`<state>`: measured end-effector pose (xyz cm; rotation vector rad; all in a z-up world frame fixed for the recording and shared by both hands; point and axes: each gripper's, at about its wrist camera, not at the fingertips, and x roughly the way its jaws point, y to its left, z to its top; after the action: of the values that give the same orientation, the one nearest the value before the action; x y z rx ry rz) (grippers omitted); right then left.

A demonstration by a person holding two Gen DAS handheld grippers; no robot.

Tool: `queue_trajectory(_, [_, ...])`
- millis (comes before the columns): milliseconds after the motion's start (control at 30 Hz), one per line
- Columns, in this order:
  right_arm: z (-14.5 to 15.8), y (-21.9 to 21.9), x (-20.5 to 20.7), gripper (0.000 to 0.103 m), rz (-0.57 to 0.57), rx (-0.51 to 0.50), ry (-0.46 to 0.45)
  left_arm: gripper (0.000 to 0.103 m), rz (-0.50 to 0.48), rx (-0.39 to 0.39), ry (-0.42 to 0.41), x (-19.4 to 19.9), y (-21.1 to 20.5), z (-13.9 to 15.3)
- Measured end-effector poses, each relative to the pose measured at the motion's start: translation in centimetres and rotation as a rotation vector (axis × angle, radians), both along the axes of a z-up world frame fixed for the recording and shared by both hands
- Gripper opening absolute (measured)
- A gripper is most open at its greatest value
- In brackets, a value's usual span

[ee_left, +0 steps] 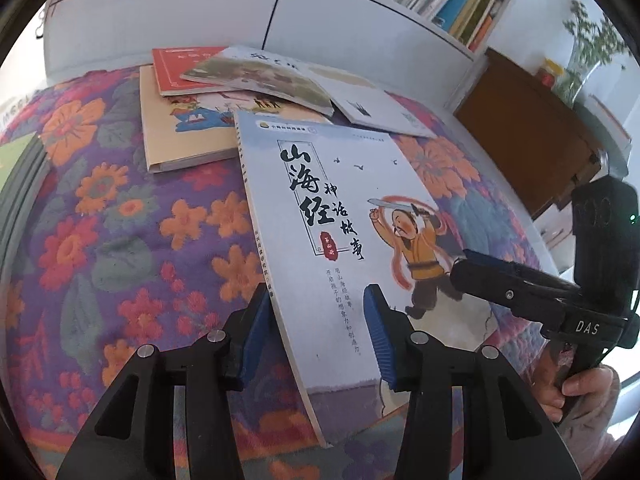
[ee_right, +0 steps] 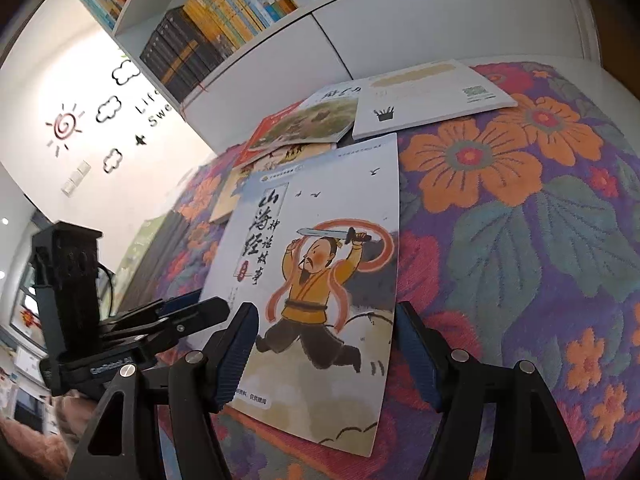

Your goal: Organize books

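The left gripper (ee_left: 318, 336) is wide open; the white storybook (ee_left: 340, 240) with the sword man lies flat on the flowery cloth (ee_left: 120, 220), its spine edge running between the blue pads; the right gripper (ee_right: 326, 354) is wide open too, a finger by each side of the book; more books (ee_left: 224, 92) lie piled just past it.

A storybook (ee_left: 340, 216) lies on the floral cloth (ee_left: 120, 240), nearest the cameras; behind it overlapping books (ee_left: 224, 92) lie (one open), before the bookcase (ee_left: 360, 12).
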<state>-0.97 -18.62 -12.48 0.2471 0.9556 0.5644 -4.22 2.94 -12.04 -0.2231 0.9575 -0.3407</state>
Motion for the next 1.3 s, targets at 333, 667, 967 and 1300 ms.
queue_trajectory(333, [0.3, -0.5, -6.0, 0.068, 0.153, 0.062, 0.186, 0.043, -0.056, -0.089, 0.123, -6.6, 3.0, -0.1])
queue_trajectory(667, [-3.9, -4.2, -0.7, 0.022, 0.140, 0.325, 0.455, 0.041, -0.117, -0.159, 0.174, -3.1, 4.0, -0.7])
queue_trajectory(967, [-4.3, -4.4, 0.5, 0.008, 0.172, 0.319, 0.479, 0.037, -0.130, -0.015, 0.106, -2.0, 2.2, -0.3])
queue_trajectory(1300, [-1.5, -1.8, -1.0, 0.016, 0.118, 0.103, 0.364, 0.035, -0.102, 0.017, 0.118, -1.9, 2.1, 0.0])
